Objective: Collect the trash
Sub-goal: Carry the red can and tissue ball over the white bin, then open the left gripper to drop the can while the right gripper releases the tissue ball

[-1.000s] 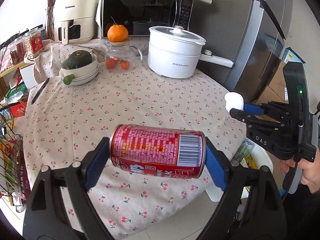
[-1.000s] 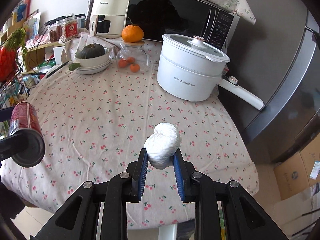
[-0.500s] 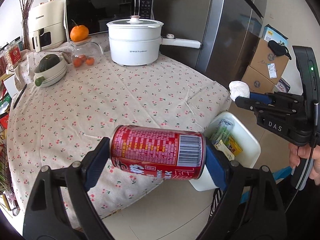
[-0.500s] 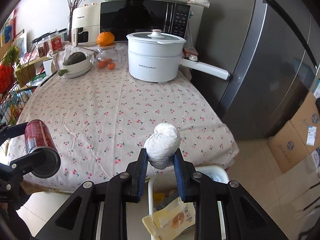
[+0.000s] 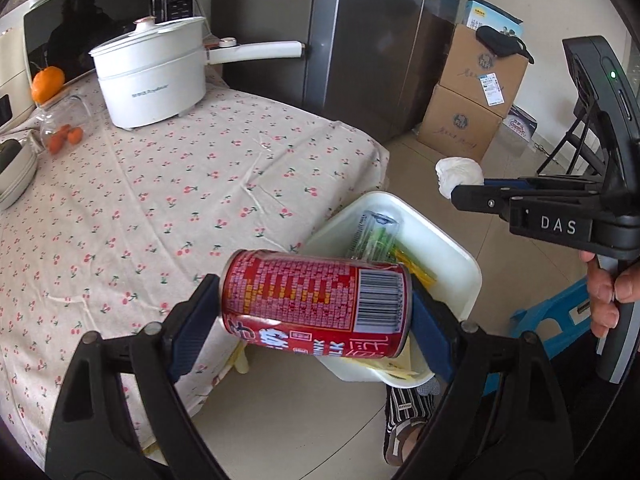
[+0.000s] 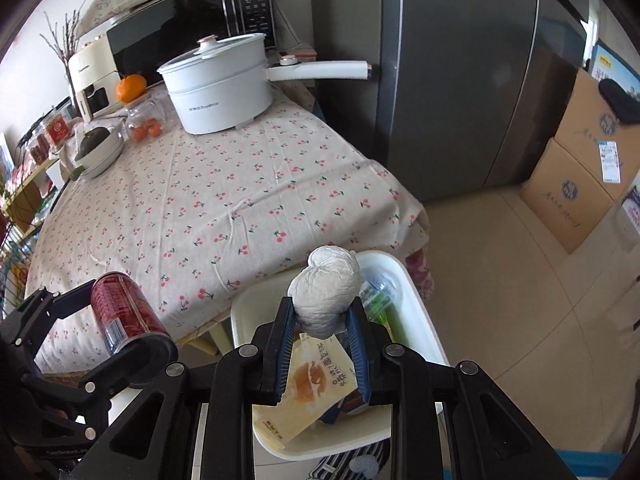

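My left gripper [image 5: 316,312] is shut on a red drink can [image 5: 320,304] held sideways, above the near-left edge of a white trash bin [image 5: 448,240]. The can also shows in the right wrist view [image 6: 120,316]. My right gripper [image 6: 322,320] is shut on a crumpled white paper ball [image 6: 326,290] and holds it over the bin [image 6: 416,304]. The ball also shows in the left wrist view [image 5: 458,174]. The bin holds a plastic bottle [image 6: 378,300] and a yellow snack wrapper [image 6: 316,388].
A table with a cherry-print cloth [image 6: 208,208] stands left of the bin, with a white pot [image 6: 220,84], a fruit jar [image 6: 146,124] and a bowl [image 6: 100,150]. A grey fridge [image 6: 460,72] and cardboard boxes [image 6: 580,168] stand beyond.
Both grippers have swung right, off the table and over the white bin on the floor. Each still holds its load.
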